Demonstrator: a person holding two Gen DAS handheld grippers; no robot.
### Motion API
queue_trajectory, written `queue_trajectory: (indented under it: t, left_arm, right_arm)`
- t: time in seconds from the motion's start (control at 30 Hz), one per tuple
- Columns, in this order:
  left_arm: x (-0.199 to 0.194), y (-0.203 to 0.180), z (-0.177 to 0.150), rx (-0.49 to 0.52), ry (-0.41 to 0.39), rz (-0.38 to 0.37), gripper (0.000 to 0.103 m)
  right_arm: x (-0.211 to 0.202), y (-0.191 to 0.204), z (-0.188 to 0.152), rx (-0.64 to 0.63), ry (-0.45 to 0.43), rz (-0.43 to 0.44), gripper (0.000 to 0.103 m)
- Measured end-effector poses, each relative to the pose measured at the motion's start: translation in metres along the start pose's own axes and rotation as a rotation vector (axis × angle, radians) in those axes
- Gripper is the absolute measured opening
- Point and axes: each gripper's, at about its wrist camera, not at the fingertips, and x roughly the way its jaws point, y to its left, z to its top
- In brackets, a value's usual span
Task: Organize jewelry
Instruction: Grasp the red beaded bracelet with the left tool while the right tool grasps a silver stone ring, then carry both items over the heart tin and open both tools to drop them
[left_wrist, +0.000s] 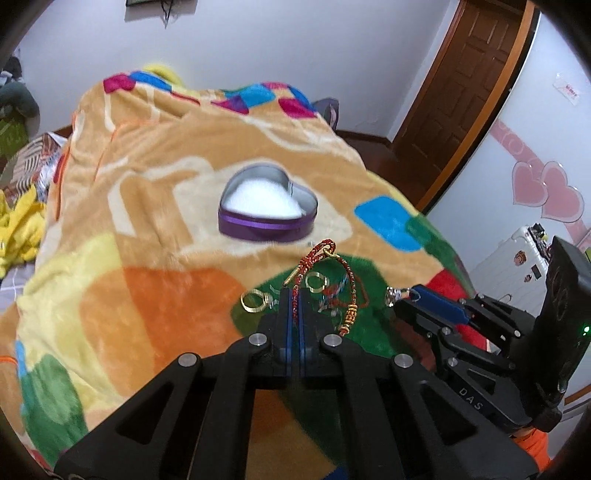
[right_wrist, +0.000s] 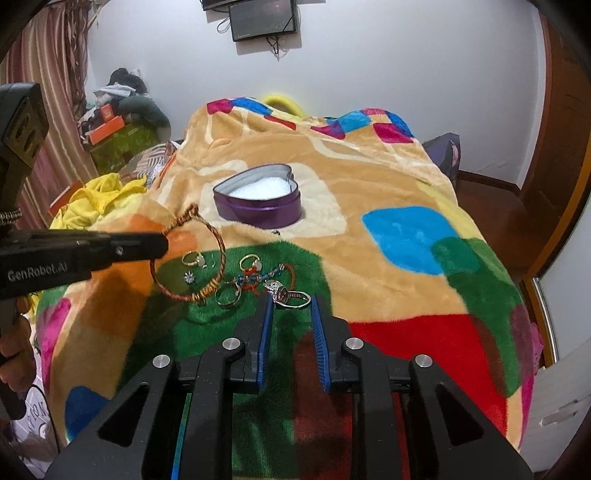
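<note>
- Clenched tight, the left gripper (left_wrist: 294, 295) pinches the cord of a red-and-gold braided bracelet (left_wrist: 314, 266), which loops up toward 12 o'clock from the jaws and trails to 3 o'clock with its gold beads hanging.
- From the right wrist view the same bracelet (right_wrist: 192, 254) hangs as an open hoop off the left gripper's tip (right_wrist: 162, 245), its long axis running from 11 to 5 o'clock, lifted clear of the blanket (right_wrist: 369, 192).
- Right gripper (right_wrist: 291, 301) stands partly closed, a silver ring (right_wrist: 291, 295) lying between its fingertips; whether the pads press it cannot be told.
- Loose rings (right_wrist: 229, 295) and a beaded bracelet (right_wrist: 258, 277) lie on the green patch at 10 to 12 o'clock of those jaws.
- Heart-shaped purple tin (right_wrist: 258, 206), lidless with white padding, sits at 12 o'clock, its point toward 1 o'clock.
- Bare blanket surrounds the tin; the bed's edge falls away at 3 o'clock.
</note>
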Motion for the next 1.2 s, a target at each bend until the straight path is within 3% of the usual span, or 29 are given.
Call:
queue_trajectory:
  t: [0.37,0.63,0.9,1.2]
  left_arm:
    - [-0.016,0.0,0.032,0.037,-0.089,0.012,0.001]
    - [-0.004,0.014,0.057,0.026,-0.117,0.036,0.001]
    - [0.025,0.033,0.076,-0.003,-0.072,0.026,0.001]
    - [0.064,0.05,0.087,-0.021,0.001,0.025,0.001]
  right_arm:
    - [-0.003,0.006,0.019,-0.023,-0.058,-0.005,0.019]
    - [0.003,0.008,0.045,-0.022,-0.107,0.0,0.019]
    - [0.018,0.013,0.063,-0.031,-0.125,0.016,0.019]
    - [0.051,0.015,0.074,-0.039,-0.077,0.023,0.019]
